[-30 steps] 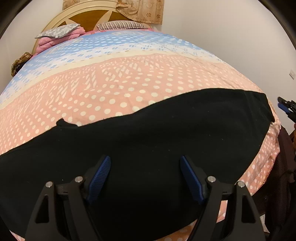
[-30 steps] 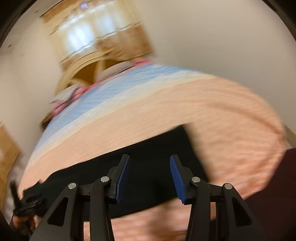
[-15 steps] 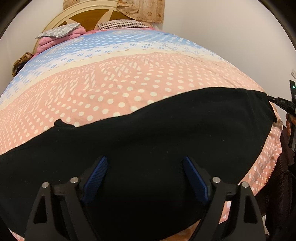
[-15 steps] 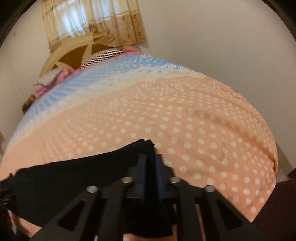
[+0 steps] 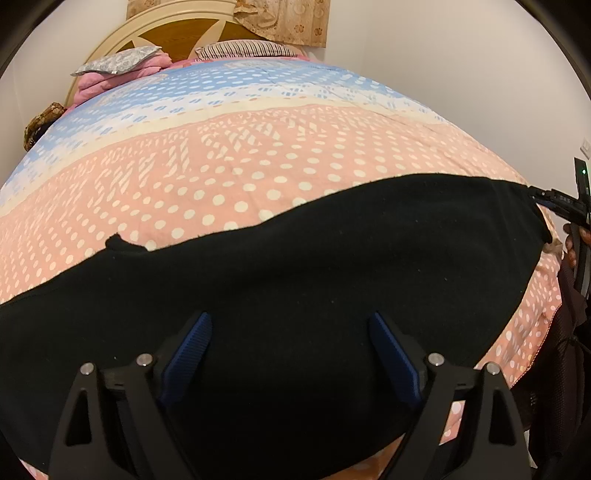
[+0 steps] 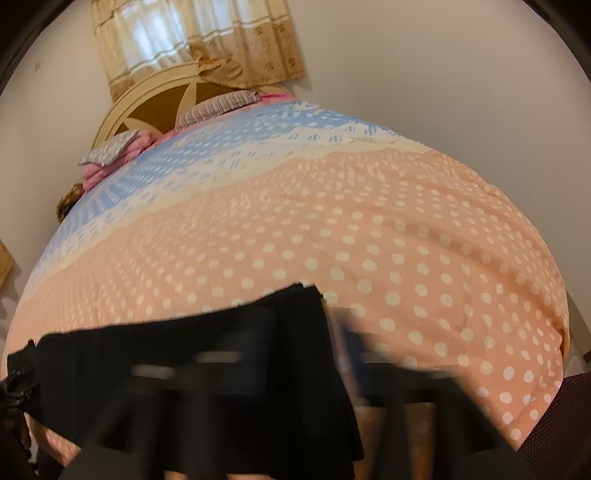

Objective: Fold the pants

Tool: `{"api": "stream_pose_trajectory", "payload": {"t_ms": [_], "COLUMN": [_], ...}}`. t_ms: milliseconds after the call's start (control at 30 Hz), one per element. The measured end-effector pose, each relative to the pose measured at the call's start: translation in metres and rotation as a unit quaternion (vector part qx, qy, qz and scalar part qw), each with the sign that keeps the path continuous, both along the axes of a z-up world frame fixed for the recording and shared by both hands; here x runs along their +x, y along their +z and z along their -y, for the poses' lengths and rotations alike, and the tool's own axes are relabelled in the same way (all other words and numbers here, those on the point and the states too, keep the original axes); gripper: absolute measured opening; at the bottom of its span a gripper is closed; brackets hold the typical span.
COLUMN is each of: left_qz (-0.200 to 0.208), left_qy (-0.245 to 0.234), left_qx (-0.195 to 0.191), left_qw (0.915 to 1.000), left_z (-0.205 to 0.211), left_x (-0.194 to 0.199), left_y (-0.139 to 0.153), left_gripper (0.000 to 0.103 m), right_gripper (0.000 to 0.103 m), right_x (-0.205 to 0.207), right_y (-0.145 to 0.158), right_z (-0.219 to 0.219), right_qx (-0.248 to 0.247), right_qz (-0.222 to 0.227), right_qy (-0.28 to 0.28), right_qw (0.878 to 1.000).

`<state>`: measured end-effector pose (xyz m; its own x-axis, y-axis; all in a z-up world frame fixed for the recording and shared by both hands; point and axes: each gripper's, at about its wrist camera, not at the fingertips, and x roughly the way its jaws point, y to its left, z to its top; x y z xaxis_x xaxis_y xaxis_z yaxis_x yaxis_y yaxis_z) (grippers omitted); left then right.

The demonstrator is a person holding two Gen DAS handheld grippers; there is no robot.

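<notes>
The black pants (image 5: 295, 288) lie spread flat across the dotted bedspread (image 5: 258, 158), directly under and ahead of the left gripper (image 5: 291, 350), whose jaws stand wide apart above the cloth and hold nothing. The right gripper (image 6: 295, 354) sits at the pants' far right corner; its jaws have just been opening, blurred in its own view, with the corner edge of the pants between them and no grip that can be made out

Polka-dot bed (image 6: 369, 240) – curtained window (image 6: 177, 40) behind headboard (image 5: 177, 33).
</notes>
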<state>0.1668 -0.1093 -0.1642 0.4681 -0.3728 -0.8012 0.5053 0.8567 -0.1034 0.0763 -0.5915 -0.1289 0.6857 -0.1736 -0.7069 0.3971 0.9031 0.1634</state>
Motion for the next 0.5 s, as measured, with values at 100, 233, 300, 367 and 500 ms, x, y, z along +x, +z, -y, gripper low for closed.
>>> {"api": "stream_pose_trajectory", "payload": {"t_ms": [100,233,300,367,500], "left_qz": [0.0,-0.001,-0.001,-0.001,-0.002], "left_qy": [-0.001,-0.001,0.0,-0.001,-0.001], "left_qx": [0.0,0.001,0.001,0.001,0.001], "left_qw": [1.0,1.0,1.0,1.0,1.0], "left_z": [0.0,0.001,0.001,0.001,0.001], "left_x": [0.0,-0.002,-0.002,-0.002,-0.001], "left_y": [0.0,0.0,0.0,0.0,0.0], "left_gripper": [0.091,0.091,0.092,0.092,0.093], "right_gripper": [0.067,0.042,0.031,0.016,0.01], "right_x": [-0.003,0.003,0.01,0.013,0.017], "right_y": [0.001,-0.002,-0.006,-0.005,0.006], "right_z": [0.002,0.003,0.0,-0.003,-0.006], "right_qx": [0.005,0.008,-0.001,-0.014,-0.037], "right_qz": [0.015,0.002,-0.013,-0.013,0.002], "right_qy": [0.004,0.013,0.021,0.025,0.019], "right_qw": [1.0,1.0,1.0,1.0,0.999]}}
